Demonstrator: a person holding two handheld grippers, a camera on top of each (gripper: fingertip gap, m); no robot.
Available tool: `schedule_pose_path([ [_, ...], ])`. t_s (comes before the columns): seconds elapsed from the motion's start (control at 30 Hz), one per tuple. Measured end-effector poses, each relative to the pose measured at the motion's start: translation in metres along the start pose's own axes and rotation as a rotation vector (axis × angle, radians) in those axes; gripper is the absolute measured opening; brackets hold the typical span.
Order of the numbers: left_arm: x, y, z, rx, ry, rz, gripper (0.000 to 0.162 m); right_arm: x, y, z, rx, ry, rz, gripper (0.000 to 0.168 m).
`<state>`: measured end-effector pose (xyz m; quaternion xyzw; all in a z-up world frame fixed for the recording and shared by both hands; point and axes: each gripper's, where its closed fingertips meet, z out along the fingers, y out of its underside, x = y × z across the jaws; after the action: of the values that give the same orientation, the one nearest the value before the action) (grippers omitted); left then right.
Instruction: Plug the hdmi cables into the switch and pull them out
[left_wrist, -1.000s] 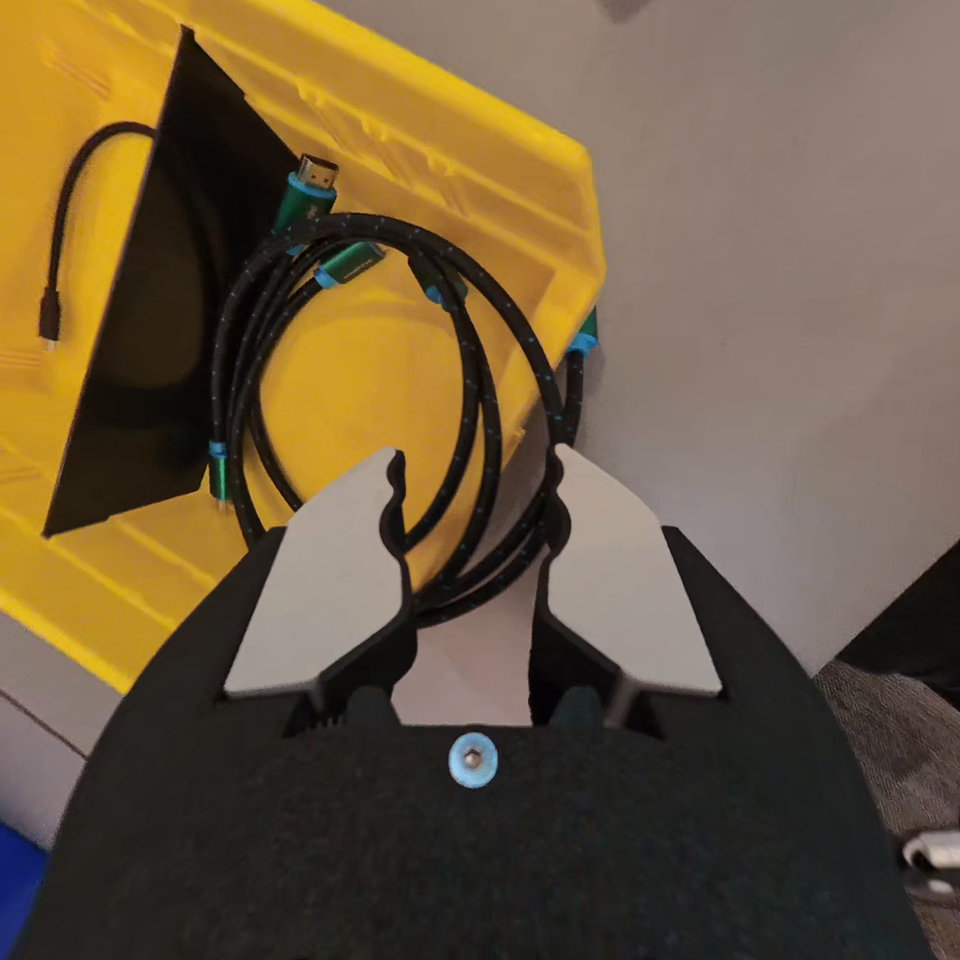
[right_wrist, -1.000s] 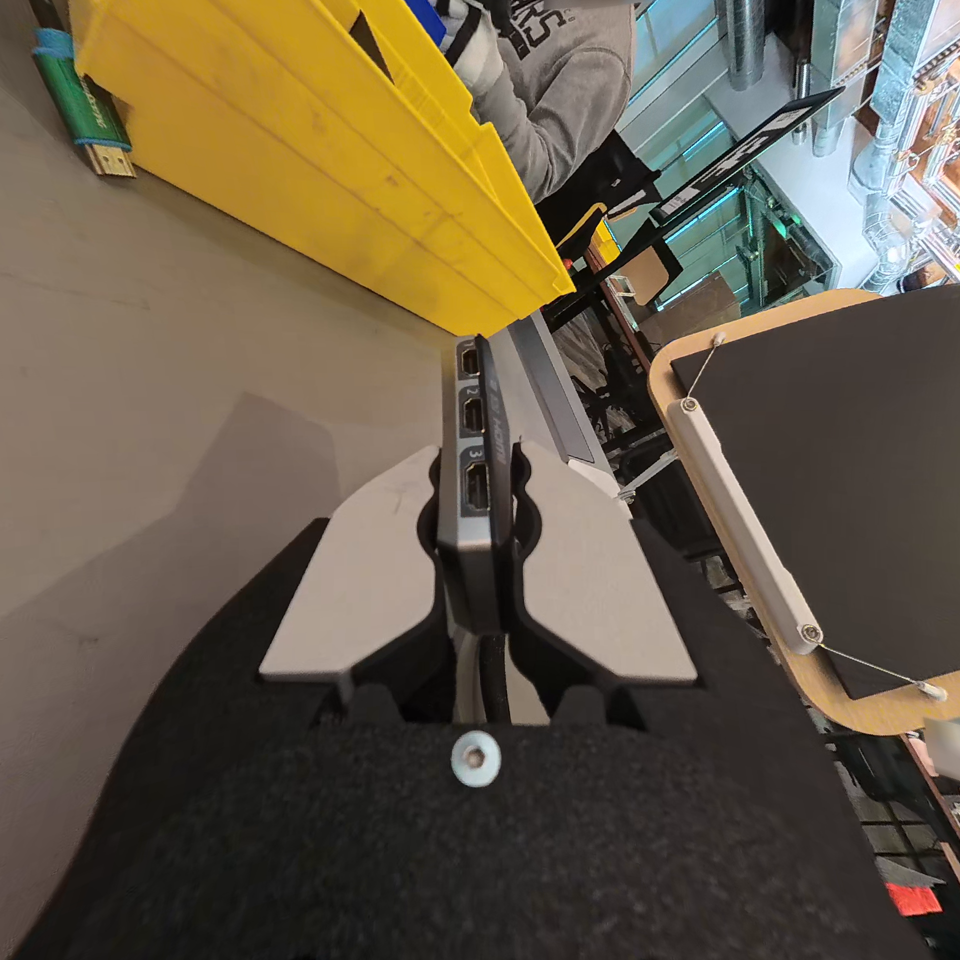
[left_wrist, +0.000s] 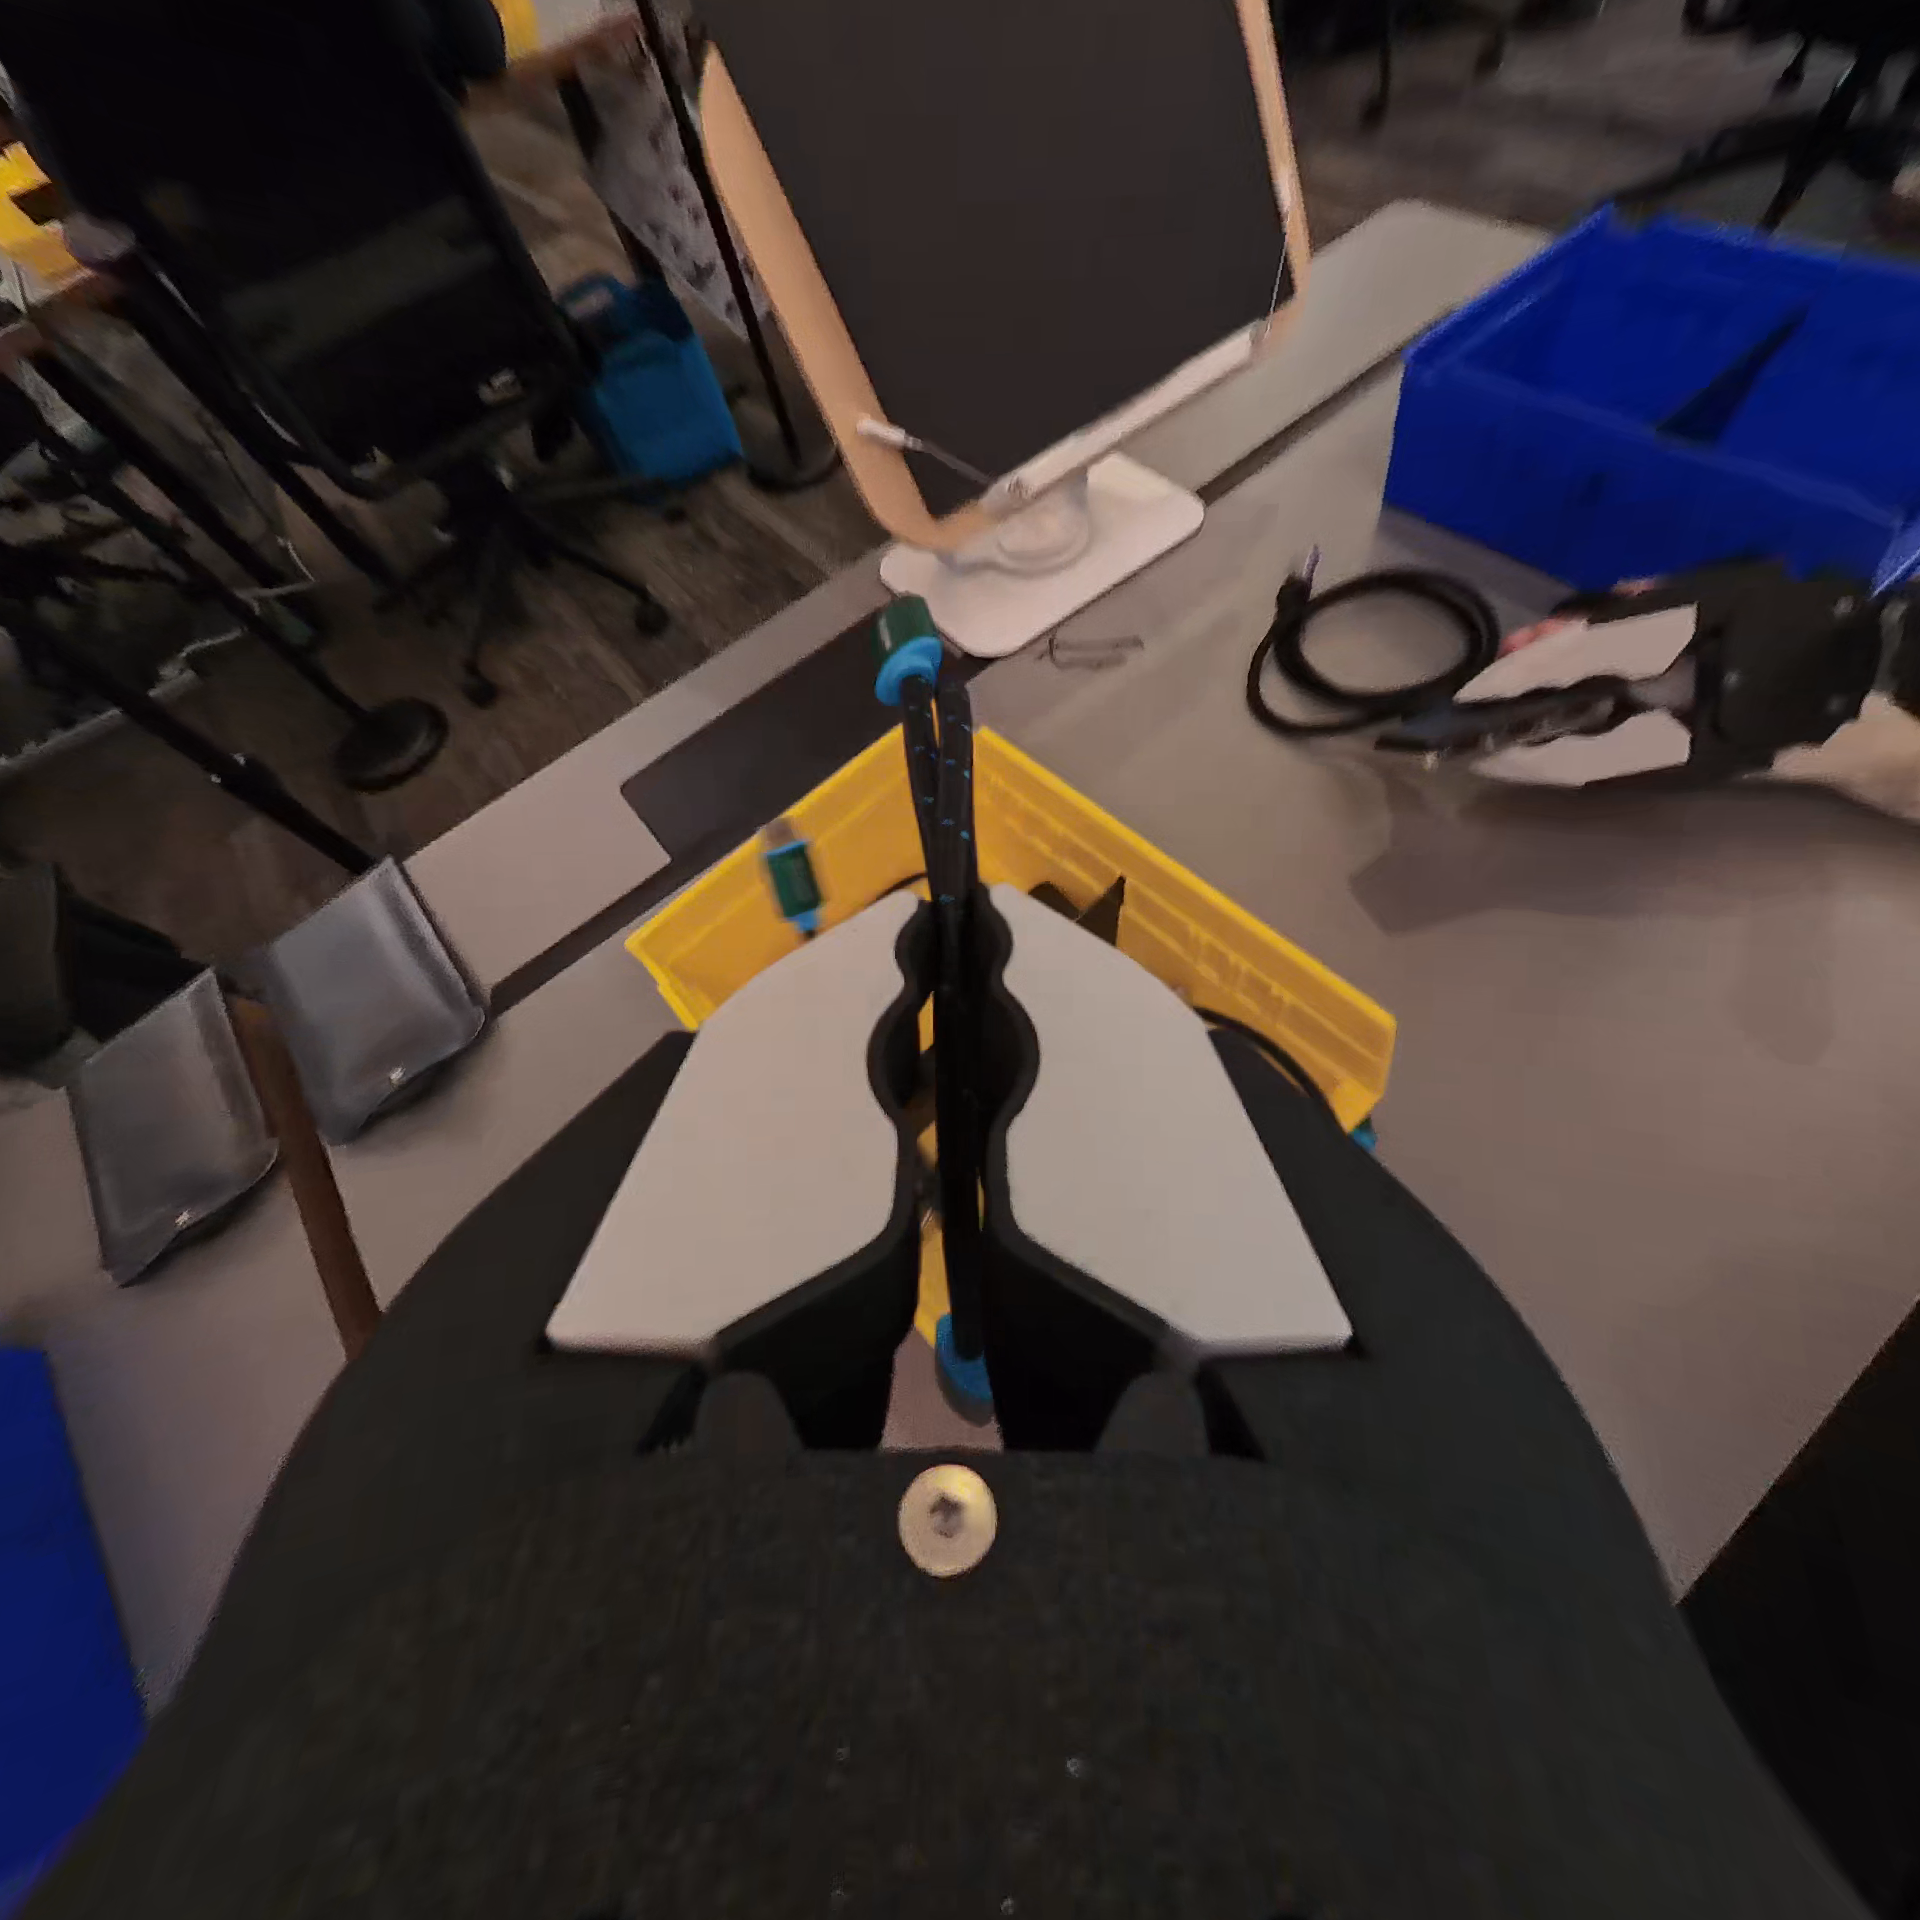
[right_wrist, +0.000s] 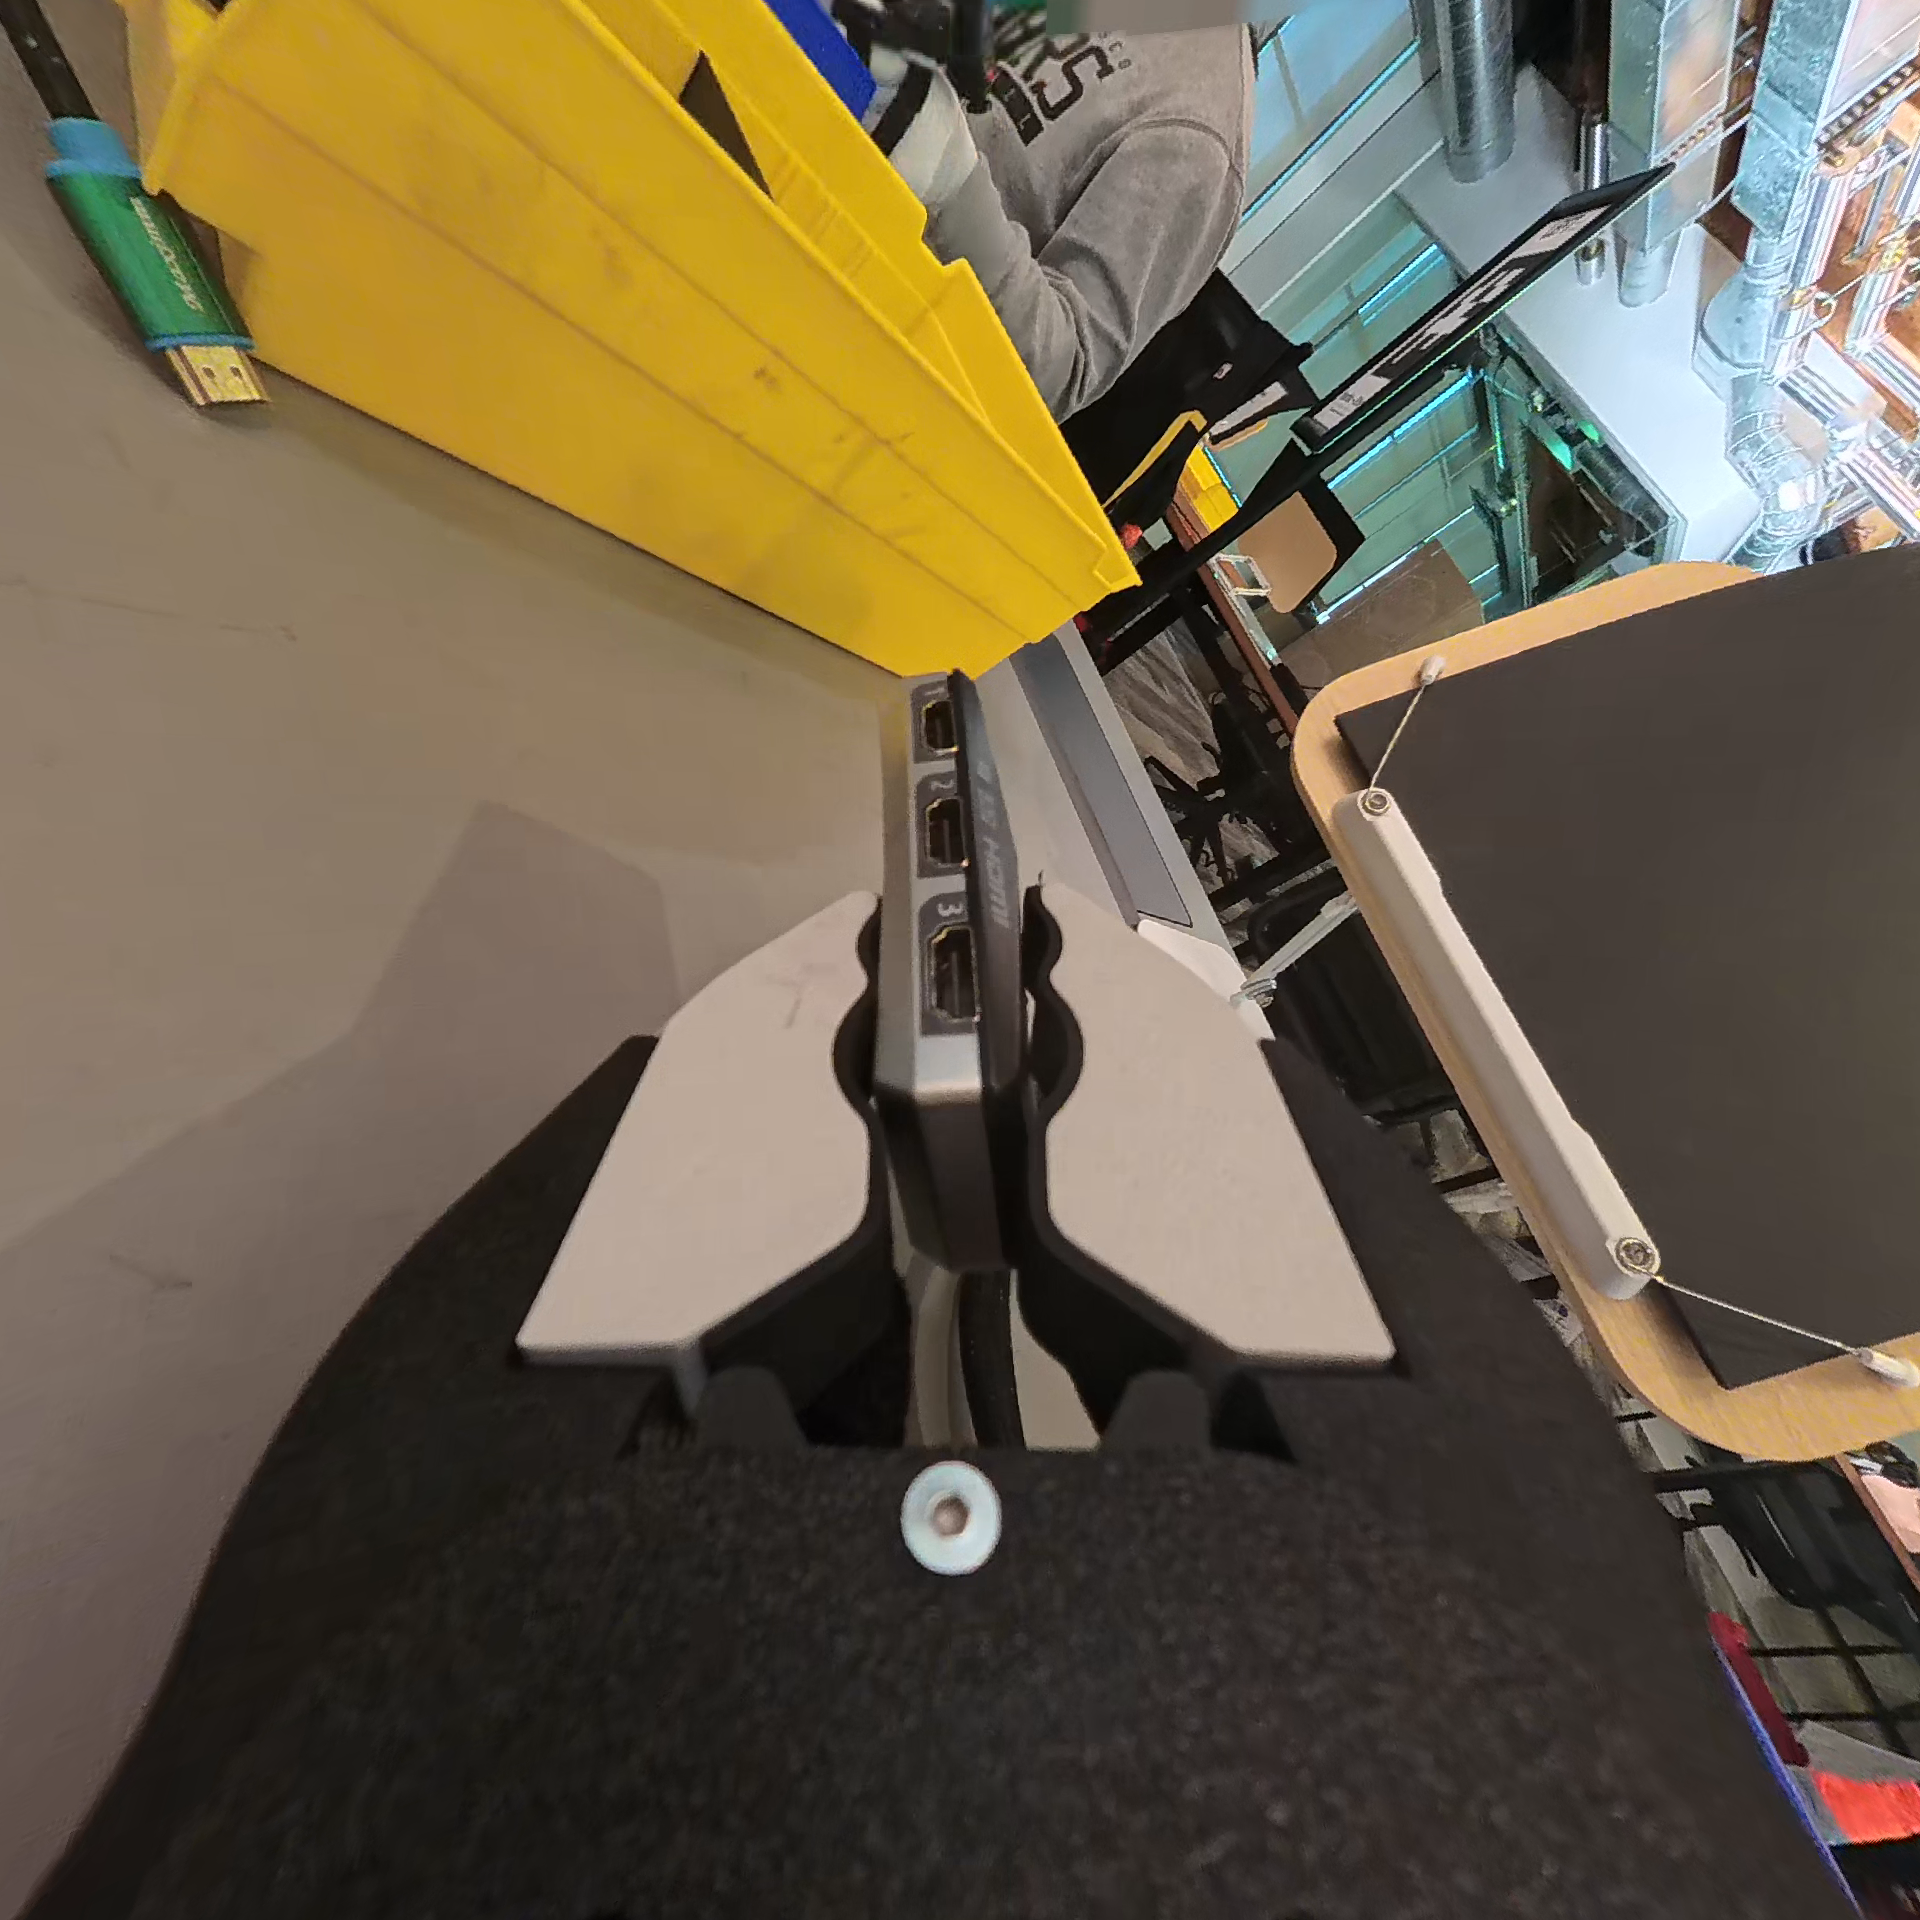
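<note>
My left gripper is shut on black braided HDMI cable strands and holds them above the yellow bin. One green plug with a blue collar sticks up beyond the fingertips. Another green plug hangs lower by the bin. My right gripper is shut on the grey HDMI switch, held edge-on with three empty ports facing the camera. It also shows in the left wrist view, low over the table at the right. A green gold-tipped plug lies beside the yellow bin.
A black coiled cable lies on the grey table. A blue bin stands at the back right. A black board with a wooden rim stands on a white base. A person in a grey hoodie is behind the bin. About 35 cm separates my left fingertips from my right. Measured from the fingertips, the green gold-tipped plug is 20 cm or so from the right gripper and 30 cm from the left.
My left gripper has shut on the cable strands and lifted them out of the yellow bin, swinging from looking down to looking across the table. The right gripper still holds the switch.
</note>
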<state>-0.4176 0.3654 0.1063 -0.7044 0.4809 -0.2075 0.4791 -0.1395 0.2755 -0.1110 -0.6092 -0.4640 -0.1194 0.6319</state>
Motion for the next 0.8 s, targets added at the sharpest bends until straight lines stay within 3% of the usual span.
schedule_pose_path([
  [0.17,0.051,-0.027,-0.006,0.090,0.053,0.042,0.006,0.011,0.000,-0.003,0.023,0.024,0.063,0.023],
  [0.33,0.172,-0.029,0.016,0.109,0.130,0.195,0.006,0.031,0.005,-0.009,0.073,0.049,0.222,0.023],
  [0.4,0.224,-0.021,0.030,0.135,0.210,0.167,0.006,0.040,0.005,-0.014,0.108,0.063,0.284,0.022],
  [0.5,0.270,0.006,0.061,0.129,0.314,-0.014,0.006,0.049,0.010,-0.018,0.127,0.070,0.350,0.022],
  [0.6,0.282,0.051,0.098,0.049,0.336,-0.220,0.006,0.053,0.013,-0.019,0.136,0.072,0.386,0.022],
  [0.8,0.274,0.150,0.133,-0.208,0.148,-0.305,0.006,0.045,0.011,-0.016,0.117,0.058,0.327,0.022],
])
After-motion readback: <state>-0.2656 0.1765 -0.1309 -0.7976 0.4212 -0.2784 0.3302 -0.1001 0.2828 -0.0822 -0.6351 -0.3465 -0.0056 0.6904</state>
